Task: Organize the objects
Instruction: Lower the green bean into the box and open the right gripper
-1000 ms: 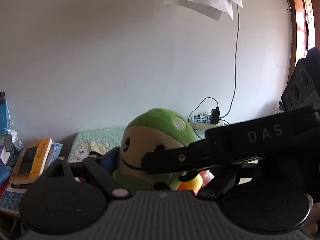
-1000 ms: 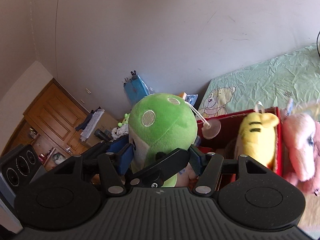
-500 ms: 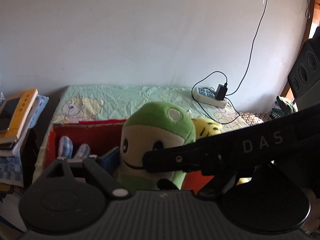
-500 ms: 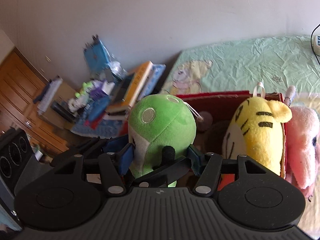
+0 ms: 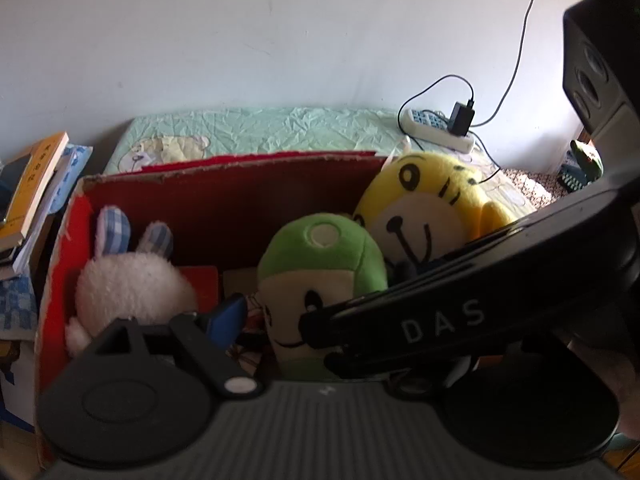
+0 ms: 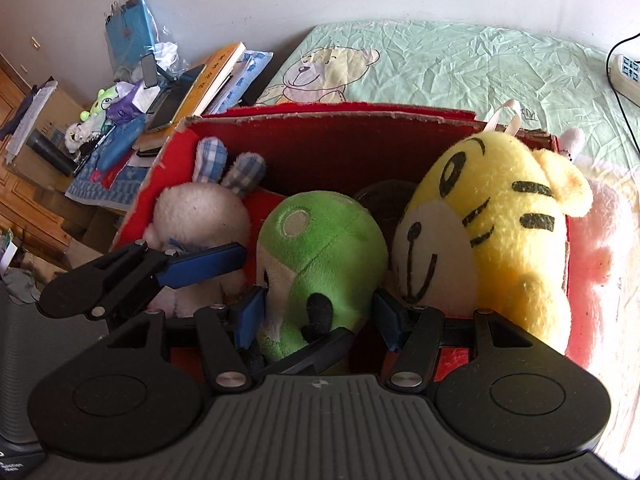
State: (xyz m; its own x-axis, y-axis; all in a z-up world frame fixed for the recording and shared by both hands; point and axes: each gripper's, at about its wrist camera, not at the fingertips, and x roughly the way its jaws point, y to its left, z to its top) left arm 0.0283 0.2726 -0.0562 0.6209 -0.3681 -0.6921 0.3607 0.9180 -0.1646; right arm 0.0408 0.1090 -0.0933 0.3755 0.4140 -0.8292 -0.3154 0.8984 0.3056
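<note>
We hold the green plush toy [image 6: 324, 256] between both tools, the right tool [image 6: 320, 316] and left tool [image 5: 280, 320] pinching its sides, low inside the red box [image 6: 320, 120]; letting go unevenly could wedge it against the yellow tiger [image 6: 492, 224].

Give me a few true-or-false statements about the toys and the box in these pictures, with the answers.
1. The green plush toy sits between the right gripper's fingers. True.
2. The box is blue. False: it is red.
3. A yellow plush tiger lies in the box. True.
4. The white plush rabbit lies on the bed. False: it is in the box.
</note>
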